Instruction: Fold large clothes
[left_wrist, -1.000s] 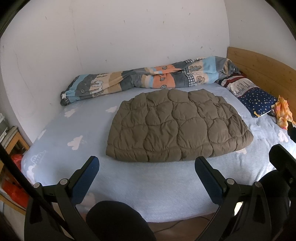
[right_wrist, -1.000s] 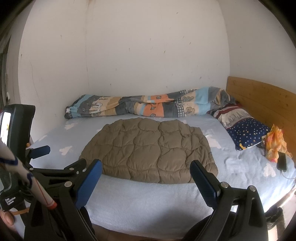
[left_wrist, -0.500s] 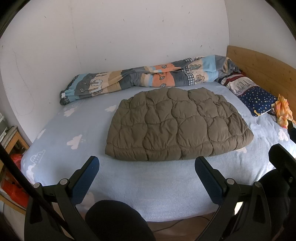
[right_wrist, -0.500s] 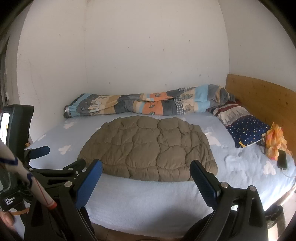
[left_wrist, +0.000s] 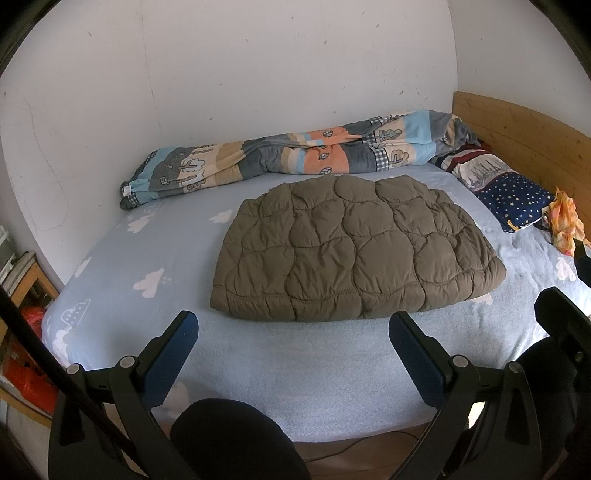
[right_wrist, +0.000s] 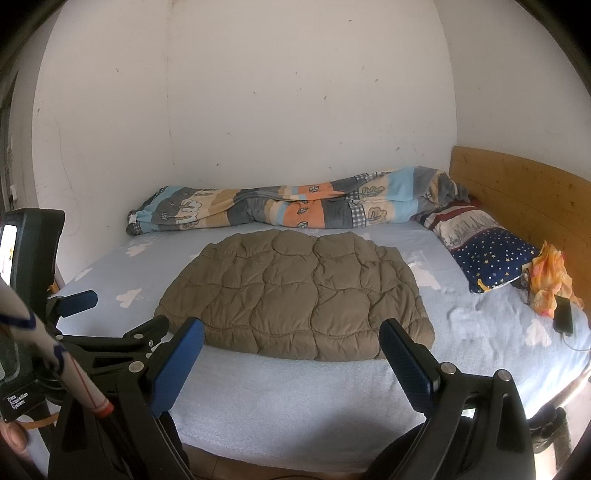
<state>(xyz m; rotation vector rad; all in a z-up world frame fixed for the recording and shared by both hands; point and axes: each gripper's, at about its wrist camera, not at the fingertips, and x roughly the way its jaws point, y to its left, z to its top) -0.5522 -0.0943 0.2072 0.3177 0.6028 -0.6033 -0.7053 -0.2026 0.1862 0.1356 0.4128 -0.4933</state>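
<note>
One folded olive quilted jacket (left_wrist: 354, 247) lies mid-bed on the cloud-print sheet (left_wrist: 122, 266), at twelve o'clock from both grippers. The left gripper (left_wrist: 293, 356) and right gripper (right_wrist: 291, 363) hang short of it, jaws spread, empty. One rolled blanket (left_wrist: 295, 157) and one starry pillow (right_wrist: 491, 258) lie beyond.

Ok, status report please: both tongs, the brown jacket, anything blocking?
Left tongs open, empty. Right tongs open, empty. Brown quilted jacket lies folded flat on the bed, untouched. Nothing in the way.
</note>
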